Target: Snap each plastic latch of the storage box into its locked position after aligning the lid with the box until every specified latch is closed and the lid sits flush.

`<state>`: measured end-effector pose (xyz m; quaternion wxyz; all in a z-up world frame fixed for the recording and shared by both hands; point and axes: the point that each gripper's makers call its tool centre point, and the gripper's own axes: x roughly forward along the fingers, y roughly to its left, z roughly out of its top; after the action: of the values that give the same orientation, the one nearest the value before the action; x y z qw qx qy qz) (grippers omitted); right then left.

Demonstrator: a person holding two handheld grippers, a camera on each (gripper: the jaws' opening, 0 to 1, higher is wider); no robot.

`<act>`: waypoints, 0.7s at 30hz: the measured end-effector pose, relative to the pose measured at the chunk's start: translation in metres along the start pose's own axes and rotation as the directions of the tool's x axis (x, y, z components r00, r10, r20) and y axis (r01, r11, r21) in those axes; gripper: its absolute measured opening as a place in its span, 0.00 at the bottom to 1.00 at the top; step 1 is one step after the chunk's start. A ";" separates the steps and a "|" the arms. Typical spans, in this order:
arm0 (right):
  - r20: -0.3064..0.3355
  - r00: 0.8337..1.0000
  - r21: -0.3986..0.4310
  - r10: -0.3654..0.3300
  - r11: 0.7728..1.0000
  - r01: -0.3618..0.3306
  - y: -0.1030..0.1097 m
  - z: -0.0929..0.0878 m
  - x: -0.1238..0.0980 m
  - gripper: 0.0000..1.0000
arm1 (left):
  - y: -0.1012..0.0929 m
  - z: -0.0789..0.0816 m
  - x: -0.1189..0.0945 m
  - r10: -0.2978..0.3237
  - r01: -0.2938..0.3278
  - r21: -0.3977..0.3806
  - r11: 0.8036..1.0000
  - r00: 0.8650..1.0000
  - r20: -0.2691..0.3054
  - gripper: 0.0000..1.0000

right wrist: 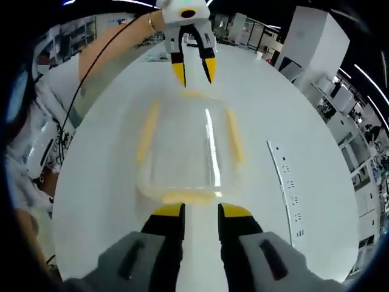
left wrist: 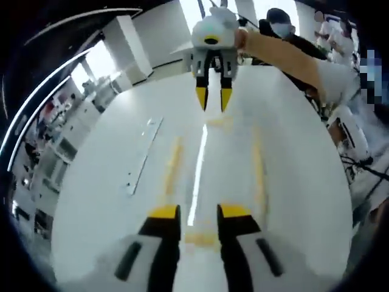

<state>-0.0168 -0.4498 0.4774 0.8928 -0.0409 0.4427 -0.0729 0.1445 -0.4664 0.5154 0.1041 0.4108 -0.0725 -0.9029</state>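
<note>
At opposite ends of the clear storage box (right wrist: pixel 188 152), left gripper (left wrist: pixel 199 213) and right gripper (right wrist: pixel 200 210) both spread, seemingly empty.

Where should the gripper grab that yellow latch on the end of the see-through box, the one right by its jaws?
Probably by the near-end yellow latch, coming straight in from that end, where the right gripper already sits with open jaws. The latch is a thin strip along the edge of the clear storage box, so pinching or pressing its middle should snap it evenly.

Clear glossy plastic storage box (right wrist: pixel 188 152) (with yellow latches (right wrist: pixel 146 140)), smooth white table (right wrist: pixel 97 201) — slightly shiny, matt grey gripper bodies.
</note>
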 end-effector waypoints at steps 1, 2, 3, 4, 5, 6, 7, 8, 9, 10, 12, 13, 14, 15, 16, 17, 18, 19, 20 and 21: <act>0.008 1.000 0.000 -0.008 1.000 0.008 -0.001 0.001 0.000 0.20 | -0.002 0.004 0.003 -0.002 0.001 0.001 1.000 1.000 0.022 0.18; 0.018 1.000 0.003 -0.024 1.000 0.024 -0.002 0.001 0.000 0.20 | -0.005 0.006 0.006 -0.003 0.003 0.001 1.000 0.999 0.039 0.17; 0.023 0.999 0.003 -0.031 1.000 0.031 -0.002 0.000 0.000 0.20 | -0.006 0.008 0.009 -0.007 0.007 0.002 1.000 0.999 0.053 0.16; 0.034 0.998 0.013 -0.048 0.999 0.048 -0.006 -0.001 0.001 0.19 | -0.008 0.008 0.014 -0.007 0.007 -0.006 1.000 0.998 0.060 0.15; 0.045 0.997 0.023 -0.065 0.998 0.064 -0.009 -0.001 0.001 0.18 | -0.009 0.008 0.019 -0.007 0.008 -0.014 1.000 0.998 0.066 0.15; 0.053 0.994 0.036 -0.095 0.995 0.093 -0.013 -0.004 0.003 0.17 | -0.009 0.008 0.024 0.002 -0.001 -0.018 1.000 0.998 0.068 0.14; 0.065 0.992 0.037 -0.106 0.994 0.103 -0.013 -0.006 0.004 0.15 | -0.007 0.007 0.028 0.013 -0.012 -0.023 1.000 0.998 0.068 0.14; 0.083 0.988 0.049 -0.128 0.991 0.125 -0.017 -0.006 0.006 0.14 | -0.006 0.007 0.032 0.025 -0.023 -0.020 1.000 0.997 0.068 0.14; 0.096 0.984 0.070 -0.151 0.987 0.145 -0.020 -0.007 0.007 0.14 | -0.003 0.007 0.036 0.043 -0.042 -0.010 0.999 0.997 0.067 0.14; 0.103 0.980 0.086 -0.169 0.983 0.161 -0.023 -0.009 0.009 0.12 | -0.002 0.008 0.038 0.058 -0.057 -0.008 0.998 0.996 0.070 0.13; 0.120 0.971 0.116 -0.205 0.975 0.191 -0.026 -0.010 0.012 0.07 | 0.002 0.010 0.041 0.071 -0.068 -0.032 0.997 0.994 0.086 0.10; 0.130 0.966 0.138 -0.226 0.968 0.208 -0.028 -0.011 0.014 0.05 | 0.004 0.012 0.042 0.080 -0.076 -0.049 0.996 0.992 0.096 0.08; 0.139 0.959 0.160 -0.247 0.961 0.224 -0.030 -0.012 0.016 0.03 | 0.006 0.013 0.043 0.090 -0.083 -0.066 0.994 0.990 0.107 0.05; 0.148 0.952 0.181 -0.268 0.954 0.240 -0.031 -0.012 0.018 0.00 | 0.008 0.014 0.044 0.099 -0.090 -0.083 0.993 0.988 0.117 0.03; 0.152 0.951 0.193 -0.270 0.952 0.239 -0.030 -0.013 0.020 0.00 | 0.011 0.012 0.046 0.105 -0.094 -0.095 0.991 0.987 0.118 0.01; 0.153 0.951 0.190 -0.269 0.952 0.238 -0.030 -0.014 0.021 0.00 | 0.011 0.012 0.046 0.105 -0.093 -0.100 0.991 0.987 0.118 0.01; 0.161 0.950 0.192 -0.269 0.952 0.237 -0.029 -0.014 0.023 0.00 | 0.011 0.008 0.048 0.099 -0.087 -0.110 0.990 0.989 0.110 0.00; 0.168 0.948 0.194 -0.269 0.952 0.235 -0.028 -0.014 0.025 0.00 | 0.011 0.005 0.049 0.094 -0.081 -0.119 0.989 0.990 0.103 0.00; 0.175 0.947 0.196 -0.269 0.952 0.234 -0.027 -0.014 0.027 0.00 | 0.010 0.001 0.051 0.088 -0.076 -0.129 0.989 0.992 0.095 0.00; 0.182 0.946 0.198 -0.269 0.952 0.233 -0.026 -0.014 0.029 0.00 | 0.010 -0.002 0.053 0.083 -0.070 -0.139 0.988 0.993 0.088 0.00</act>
<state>-0.0131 -0.4808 0.4492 0.9175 -0.0263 0.3303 -0.2199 0.1135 -0.4891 0.4780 0.1628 0.3571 -0.0313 -0.9192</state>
